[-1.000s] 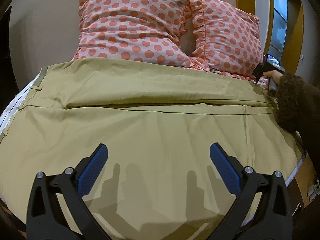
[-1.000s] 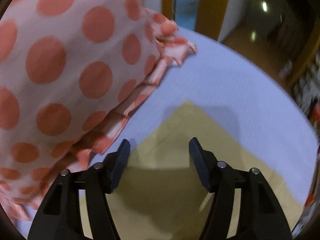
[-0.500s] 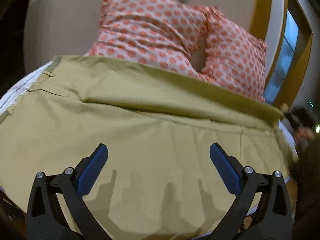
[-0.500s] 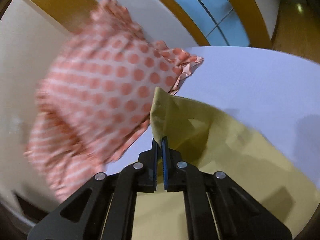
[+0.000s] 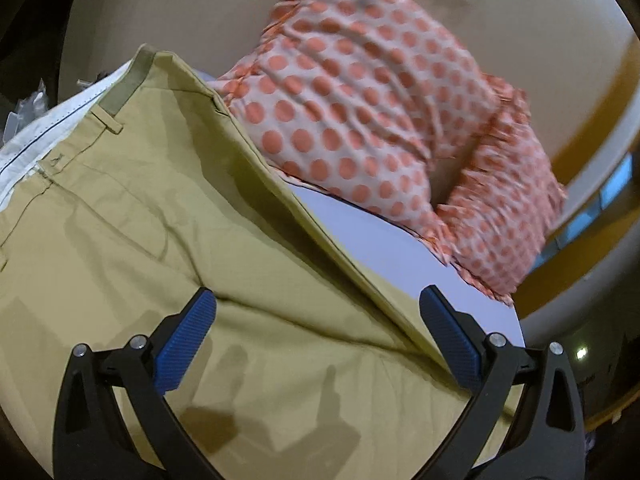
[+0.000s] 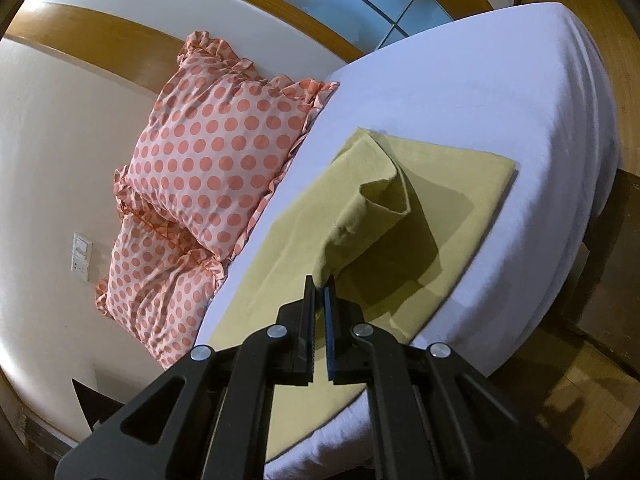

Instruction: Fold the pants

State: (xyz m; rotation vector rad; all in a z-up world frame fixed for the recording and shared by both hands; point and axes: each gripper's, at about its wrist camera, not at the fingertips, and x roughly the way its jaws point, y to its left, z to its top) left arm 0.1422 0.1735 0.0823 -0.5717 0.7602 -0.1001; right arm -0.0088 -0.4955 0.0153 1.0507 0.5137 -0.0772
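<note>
The khaki trousers lie flat on the bed, legs doubled, beside the polka-dot pillows. The right hand-held gripper is clamped on the hem corner and holds it raised off the bed (likely to carry it toward the waistband). The left hand-held gripper hovers with jaws apart over the seat, probably ready to pin it

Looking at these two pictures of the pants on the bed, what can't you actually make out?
- Waistband end of the pants: right wrist view, hidden behind the right gripper.
- Hem end: left wrist view, cut off by the lower right edge, behind the left gripper.
- Far pillow: left wrist view, blurred.
- Wall switches: right wrist view, too small.
</note>
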